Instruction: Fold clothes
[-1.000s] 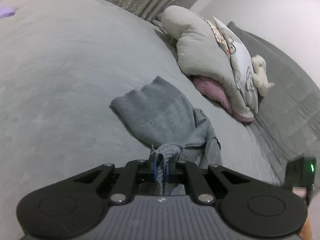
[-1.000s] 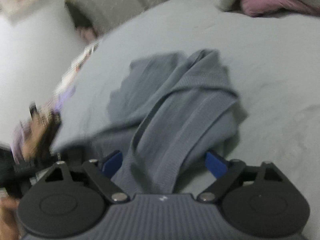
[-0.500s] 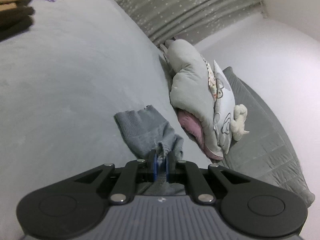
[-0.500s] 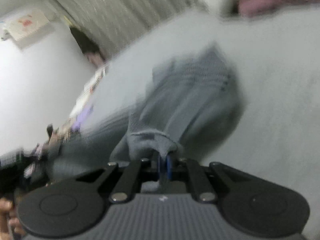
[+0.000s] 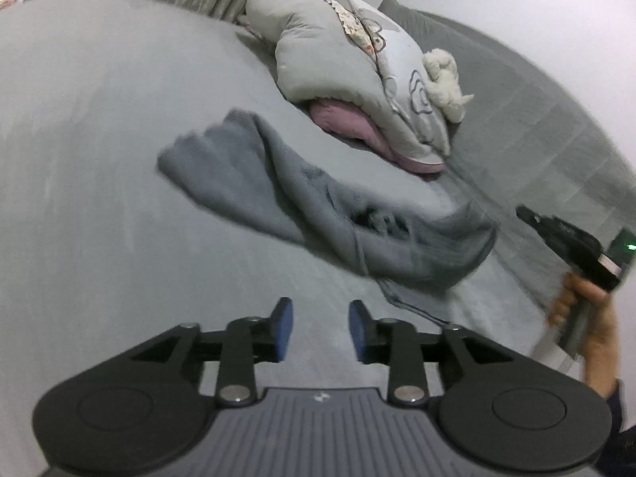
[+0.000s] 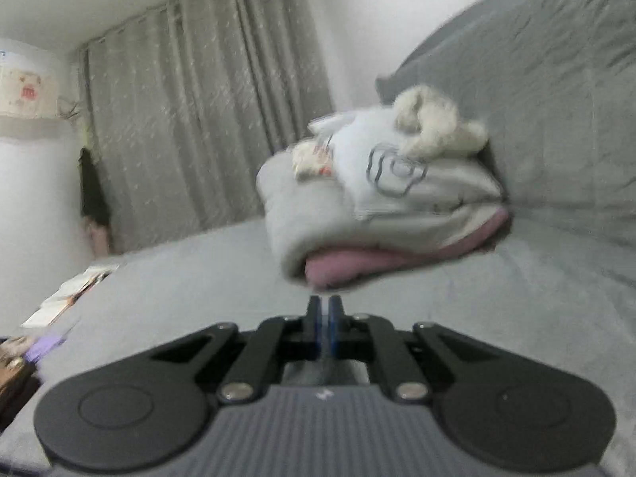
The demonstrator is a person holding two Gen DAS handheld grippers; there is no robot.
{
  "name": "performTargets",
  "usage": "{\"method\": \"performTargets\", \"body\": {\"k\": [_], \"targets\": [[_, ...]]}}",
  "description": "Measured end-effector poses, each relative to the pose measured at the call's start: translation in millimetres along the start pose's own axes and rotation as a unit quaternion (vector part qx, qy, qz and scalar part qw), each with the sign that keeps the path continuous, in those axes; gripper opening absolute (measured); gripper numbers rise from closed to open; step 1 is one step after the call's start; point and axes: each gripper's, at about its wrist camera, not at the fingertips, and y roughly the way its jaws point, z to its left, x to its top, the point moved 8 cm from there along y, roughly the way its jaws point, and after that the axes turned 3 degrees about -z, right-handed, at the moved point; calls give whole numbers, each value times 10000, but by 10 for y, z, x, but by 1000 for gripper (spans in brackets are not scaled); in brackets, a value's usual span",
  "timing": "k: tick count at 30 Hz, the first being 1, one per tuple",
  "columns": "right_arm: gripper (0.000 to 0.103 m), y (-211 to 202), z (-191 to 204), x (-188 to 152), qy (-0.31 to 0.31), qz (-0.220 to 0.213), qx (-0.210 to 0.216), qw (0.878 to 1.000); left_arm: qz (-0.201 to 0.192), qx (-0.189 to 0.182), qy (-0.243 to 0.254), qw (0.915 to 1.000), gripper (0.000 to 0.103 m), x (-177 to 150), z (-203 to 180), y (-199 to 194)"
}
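Observation:
A grey knit garment (image 5: 254, 183) lies stretched across the grey bed (image 5: 99, 159), its ribbed end at the far left and its bunched end raised at the right. My left gripper (image 5: 320, 310) hovers just short of it, jaws opening, with nothing between the blue pads. My right gripper (image 5: 522, 210), held by a hand (image 5: 588, 318), is at the garment's right end. In the right wrist view my right gripper (image 6: 325, 302) is shut, and only a thin grey sliver of fabric shows between its pads. The rest of the garment is hidden below it.
A pile of pale pillows (image 5: 338, 59) over a pink one (image 5: 342, 123), with a plush toy (image 5: 443, 75) on top, sits at the head of the bed by the grey headboard (image 6: 556, 79). Curtains (image 6: 198, 119) hang behind. Papers and small items (image 6: 67, 298) lie at the bed's left edge.
My left gripper has let go of the garment and drawn back, jaws now apart. My right gripper closed on the garment's other end and swung up and away toward the pillows.

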Motion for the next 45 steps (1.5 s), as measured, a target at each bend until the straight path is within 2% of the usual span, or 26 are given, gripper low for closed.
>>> {"method": "performTargets", "body": {"k": [1,3,4,6,8,10,11,13,15,17,19,21,22,23,24,25,26,27,28,34,37,39,41,45], "targets": [[5,71,9,-109,-10,275,129,9995,-20,77,170,9998,41,103,-34,85],[14,190,-99,-261,94,636,13,9979,-46,226,536,9983,53,324,-131,289],[29,256,-178,-364,172,846,-97,9962,-45,300,707,9970,61,432,-188,408],[51,363,-263,-488,307,1140,-293,9926,-47,460,1037,9935,72,609,-324,617],[53,402,-275,-550,334,1261,-266,9911,-50,807,1780,9807,84,802,-477,978],[63,380,-214,-585,280,1310,22,9910,31,1158,2365,9647,85,843,-505,1241],[66,363,-156,-602,216,1333,240,9906,174,1255,2431,9617,85,823,-468,1351],[71,394,-37,-669,-89,1486,566,9872,675,1203,1970,9707,85,702,-344,1556],[71,443,62,-822,-540,1874,562,9792,996,855,1314,9826,85,556,-309,1668],[71,524,116,-927,-895,2122,469,9720,1074,430,633,9913,85,428,-334,1738],[71,541,138,-1012,-1132,2289,412,9660,933,490,265,9941,85,438,-329,1804],[70,628,145,-1159,-1240,2539,339,9586,822,608,-47,9947,85,468,-302,1916],[64,680,140,-1233,-1294,2676,308,9543,737,686,-263,9946,82,473,-277,1977],[58,727,111,-1305,-1357,2795,255,9502,631,715,-293,9950,66,460,-285,1952],[43,774,79,-1376,-1419,2909,199,9459,532,717,-340,9954,52,448,-294,1928],[27,799,28,-1385,-1412,2915,120,9460,456,633,-473,9958,25,434,-299,1898],[18,821,-24,-1385,-1395,2904,38,9467,411,521,-687,9954,12,411,-287,1861],[4,832,-72,-1347,-1192,2863,28,9507,375,438,-814,9950,11,386,-288,1829],[4,837,-91,-1322,-1085,2836,34,9528,311,322,-912,9948,10,342,-299,1752],[4,698,-307,-1175,-727,2508,-287,9649,188,27,-676,9975,9,-61,-585,1235],[4,552,-487,-967,-462,2045,-635,9757,216,27,-529,9984,9,-390,-745,997],[4,471,-577,-855,-328,1755,-847,9803,424,-36,-529,9977,9,-678,-854,882],[3,405,-662,-766,-343,1482,-1252,9804,624,-113,-479,9968,8,-915,-958,818],[2,352,-805,-713,-271,1357,-1679,9760,993,-413,-423,9933,8,-1173,-1139,755]]}}
